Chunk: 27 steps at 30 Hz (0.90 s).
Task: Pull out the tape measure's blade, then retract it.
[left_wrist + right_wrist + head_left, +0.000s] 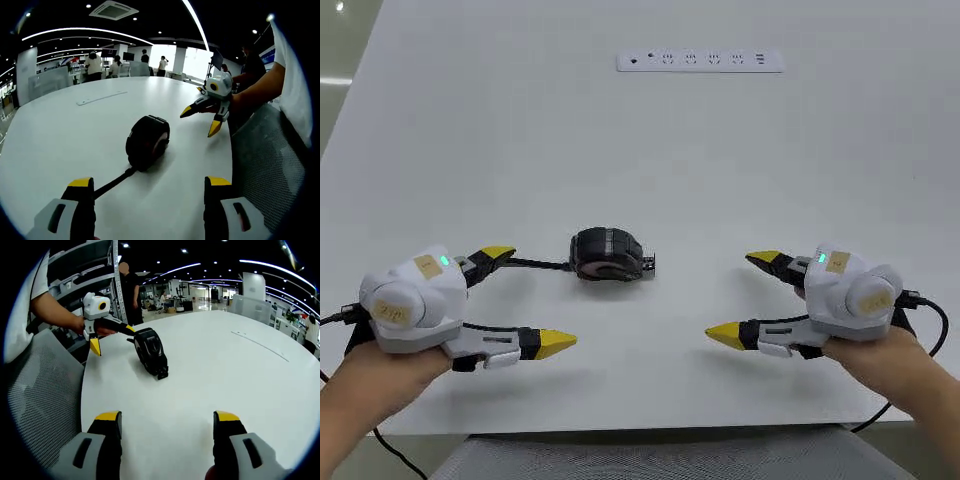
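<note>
Tape measure (608, 255): one, black, round case, lying on the white table (650, 150) between the two grippers, nearer the left one.
Blade: wound in; its end hook (161, 374) sits against the case on the side facing the right gripper.
Strap (540, 265): one, dark, runs from the case toward the left gripper's far jaw. Cannot tell whether it touches.
Left gripper (535, 297): jaws wide apart, yellow tips, holding nothing.
Right gripper (735, 296): jaws wide apart, holding nothing, well apart from the case.
Power strip (700, 61): one, white, at the table's far side.
Left gripper view: strap leads toward its own left jaw; several people (92, 64) stand beyond the table.
Right gripper view: hook end shown clearly; shelving (97, 270) behind the left gripper.
Hard to make out: markings on the case, too small.
</note>
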Tool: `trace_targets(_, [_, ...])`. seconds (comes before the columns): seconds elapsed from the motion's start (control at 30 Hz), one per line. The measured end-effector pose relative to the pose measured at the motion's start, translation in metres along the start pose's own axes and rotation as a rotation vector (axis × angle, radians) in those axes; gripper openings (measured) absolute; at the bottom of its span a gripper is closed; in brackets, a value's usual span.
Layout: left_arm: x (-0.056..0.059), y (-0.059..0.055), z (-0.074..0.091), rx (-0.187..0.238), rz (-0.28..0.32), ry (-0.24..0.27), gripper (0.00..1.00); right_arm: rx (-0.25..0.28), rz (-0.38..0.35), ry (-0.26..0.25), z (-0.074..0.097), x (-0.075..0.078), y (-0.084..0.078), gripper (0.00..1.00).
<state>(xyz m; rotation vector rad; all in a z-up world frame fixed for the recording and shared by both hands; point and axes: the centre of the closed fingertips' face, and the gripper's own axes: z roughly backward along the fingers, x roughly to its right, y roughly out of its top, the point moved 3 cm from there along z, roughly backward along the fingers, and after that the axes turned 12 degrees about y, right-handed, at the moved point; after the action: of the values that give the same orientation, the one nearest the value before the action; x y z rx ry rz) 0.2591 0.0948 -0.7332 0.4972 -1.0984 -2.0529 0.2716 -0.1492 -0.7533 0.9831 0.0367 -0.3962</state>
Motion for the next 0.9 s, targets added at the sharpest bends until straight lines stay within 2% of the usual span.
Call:
trace_targets(0.27, [-0.003, 0.007, -0.006, 0.003, -0.043, -0.023, 0.83, -0.011, 0.02, 0.022, -0.007, 0.002, 0.004, 0.69])
trace_targets(0.67, [-0.004, 0.01, -0.025, -0.041, -0.139, -0.091, 0.78, -0.024, 0.026, 0.053, -0.017, 0.007, 0.006, 0.68])
trace_targets(0.9, [-0.002, 0.017, -0.037, -0.05, -0.184, -0.125, 0.75, -0.032, 0.029, 0.065, -0.021, 0.007, 0.006, 0.68])
